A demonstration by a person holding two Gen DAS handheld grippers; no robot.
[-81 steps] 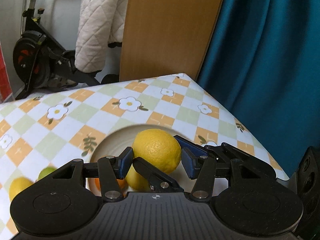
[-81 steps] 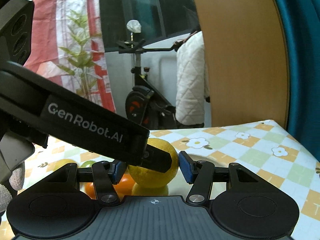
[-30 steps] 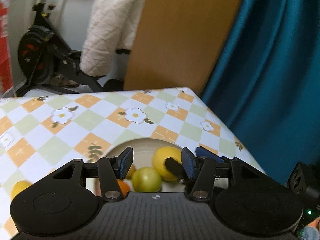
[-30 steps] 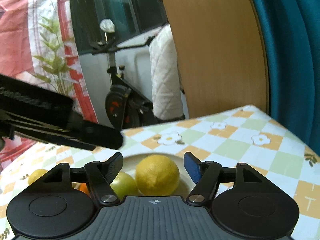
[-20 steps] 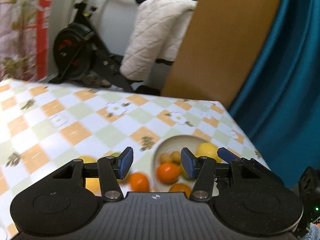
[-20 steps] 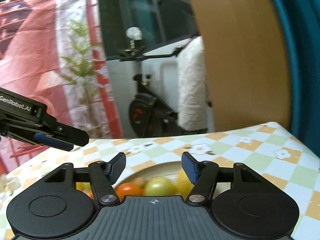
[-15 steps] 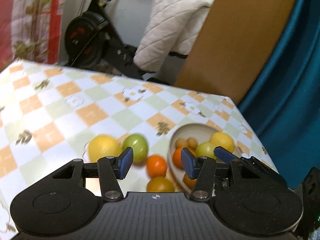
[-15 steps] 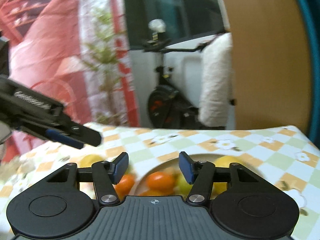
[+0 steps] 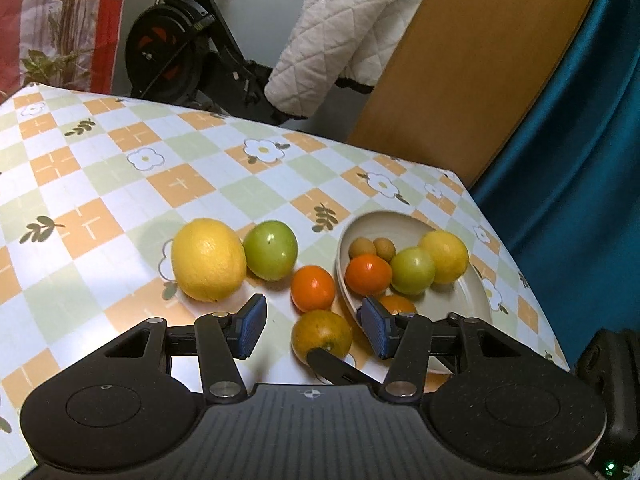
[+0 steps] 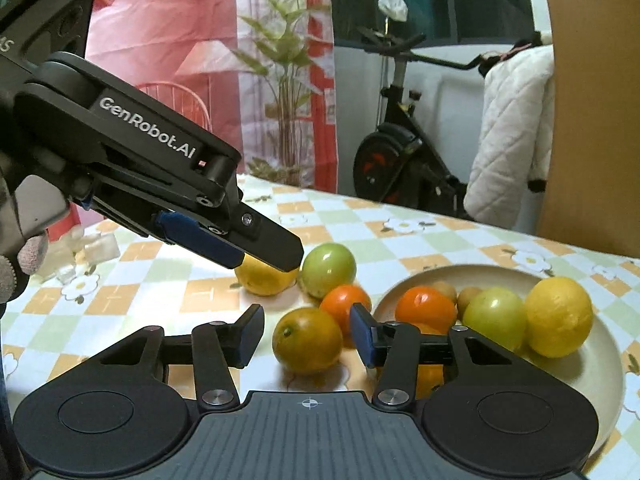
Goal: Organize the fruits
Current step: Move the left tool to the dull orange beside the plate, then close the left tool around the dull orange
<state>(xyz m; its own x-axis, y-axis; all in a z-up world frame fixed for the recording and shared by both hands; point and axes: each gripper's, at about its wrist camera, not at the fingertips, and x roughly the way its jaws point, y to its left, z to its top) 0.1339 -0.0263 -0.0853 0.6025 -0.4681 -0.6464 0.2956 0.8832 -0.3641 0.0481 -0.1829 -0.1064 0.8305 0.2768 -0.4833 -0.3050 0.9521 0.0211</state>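
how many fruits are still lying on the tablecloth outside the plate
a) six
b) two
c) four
c: a big lemon, a green fruit, a small orange and a dull orange lie on the tablecloth beside the plate.

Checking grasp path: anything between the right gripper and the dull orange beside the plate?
Nothing visible. The dull orange sits between the jaws of the right gripper, which have just been closing; neither pad touches it yet.
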